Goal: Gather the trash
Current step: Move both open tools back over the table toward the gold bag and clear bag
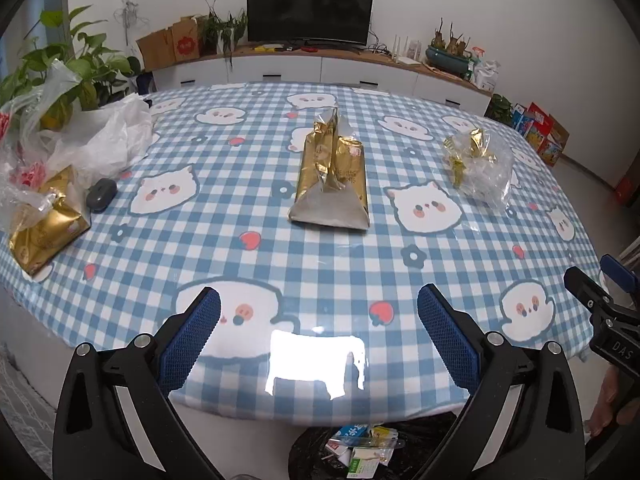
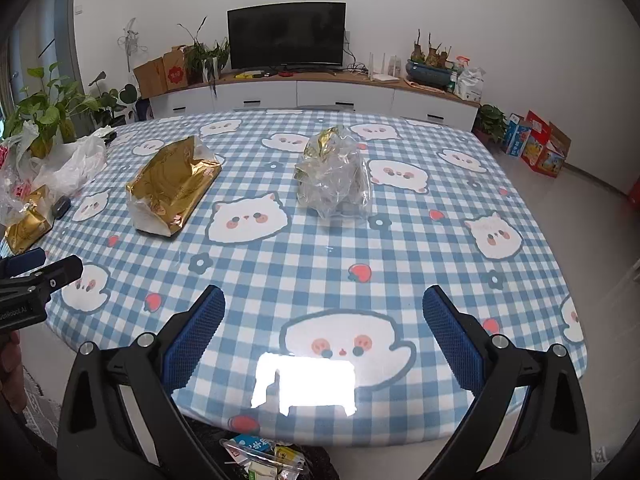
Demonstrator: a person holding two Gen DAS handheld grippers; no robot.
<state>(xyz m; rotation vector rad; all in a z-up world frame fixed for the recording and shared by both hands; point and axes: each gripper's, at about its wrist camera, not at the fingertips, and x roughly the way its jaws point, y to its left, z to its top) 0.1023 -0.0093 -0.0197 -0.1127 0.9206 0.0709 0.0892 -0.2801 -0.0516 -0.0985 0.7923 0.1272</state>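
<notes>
Three pieces of trash lie on the round table [image 1: 320,264], which wears a glossy blue-and-white checked cloth printed with cats, flowers and strawberries. One is a gold foil snack bag [image 1: 334,174] [image 2: 172,188] near the middle, creased, its grey inner lining showing at the torn near end. The second is a crumpled clear cellophane wrapper [image 1: 480,166] [image 2: 336,178] with gold scraps inside, to the right of the foil bag and well apart from it. The third is another gold foil packet [image 1: 44,220] [image 2: 26,224] at the left edge, partly under a thin clear plastic bag [image 1: 36,148], so its full shape is hidden. Just beside it sits one small dark grey oval object [image 1: 101,194], too small to identify.

Two grippers are in view. The left gripper [image 1: 318,312] hangs over the near edge of the table with its jaws spread wide and nothing between them; its blue pads [image 1: 192,344] are knurled rubber on black plastic arms. The right gripper [image 2: 324,312] is likewise wide apart and empty, above the near right part of the cloth.

Below the table's near edge, a black bin bag [image 1: 420,440] [image 2: 208,440] holds several small cartons and wrappers, cut off by the frame and partly hidden behind the gripper arms. A bright window reflection blanks out a patch of cloth.
</notes>
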